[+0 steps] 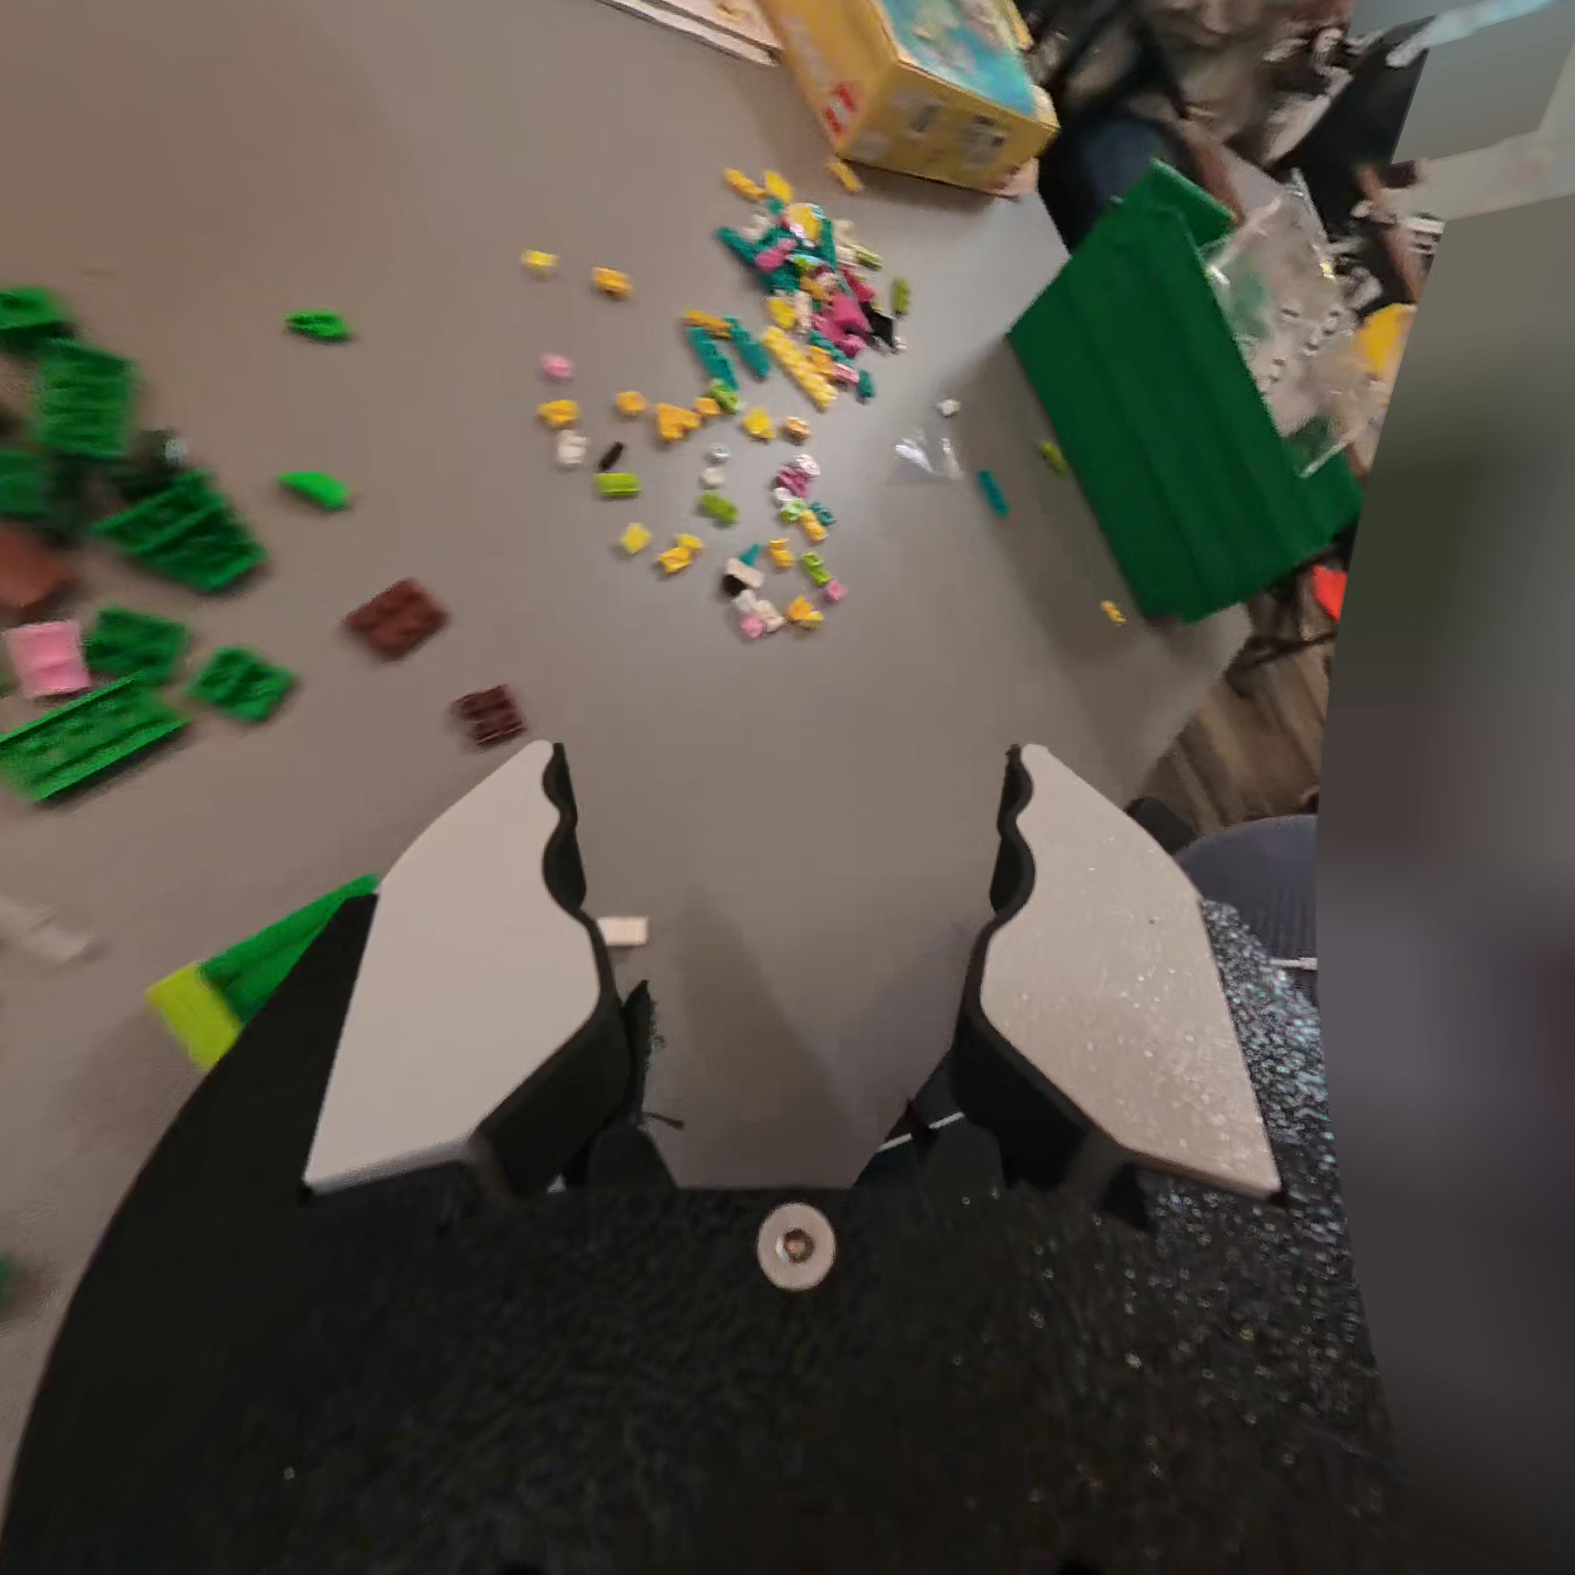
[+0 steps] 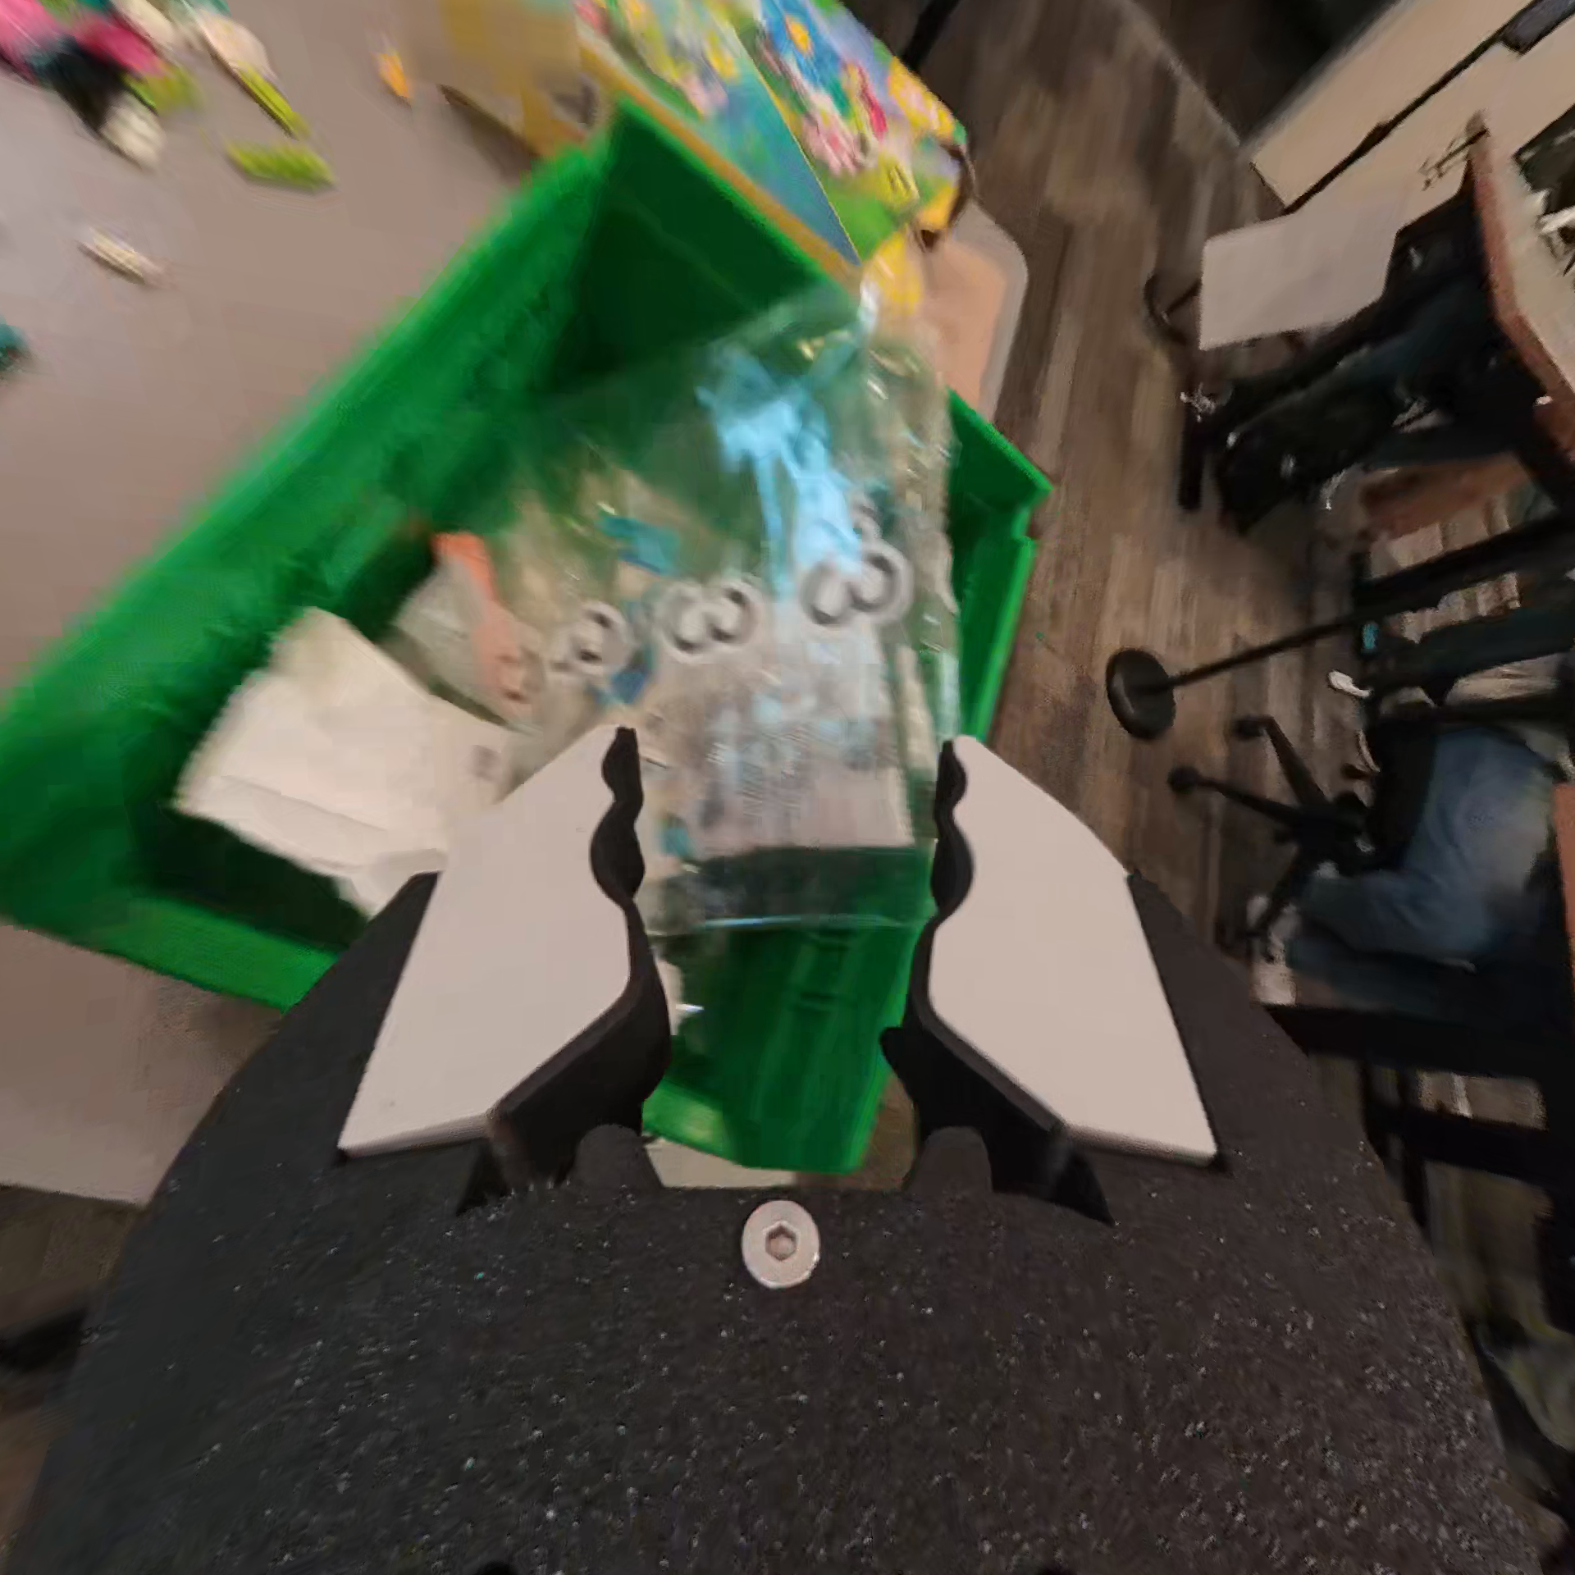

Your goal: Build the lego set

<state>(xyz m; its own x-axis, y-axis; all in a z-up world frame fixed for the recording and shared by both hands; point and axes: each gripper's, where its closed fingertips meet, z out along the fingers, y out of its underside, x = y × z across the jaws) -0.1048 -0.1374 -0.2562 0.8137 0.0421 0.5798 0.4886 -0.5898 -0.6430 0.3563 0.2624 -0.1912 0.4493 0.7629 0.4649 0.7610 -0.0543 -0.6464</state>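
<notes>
My left gripper (image 1: 786, 754) is open and empty above the grey table (image 1: 767, 852). Ahead of it lies a loose pile of small yellow, teal and pink lego pieces (image 1: 793, 307), with more scattered pieces (image 1: 724, 511) nearer. Green plates (image 1: 179, 533) and two brown pieces (image 1: 396, 618) lie to the left, blurred. My right gripper (image 2: 786, 740) is open over a green bin (image 2: 383, 426). A clear plastic bag (image 2: 767, 579) of pieces stands in the bin and reaches between the jaws; I cannot tell whether it touches them.
The green bin (image 1: 1133, 426) stands at the table's right edge. A yellow lego box (image 1: 920, 94) lies behind it, also in the right wrist view (image 2: 767, 85). White paper (image 2: 324, 767) lies in the bin. A lime-and-green piece (image 1: 247, 972) sits by the left finger. Chairs and floor are right. The gap from one gripper's tips to the other's is roughly 65 centimeters.
</notes>
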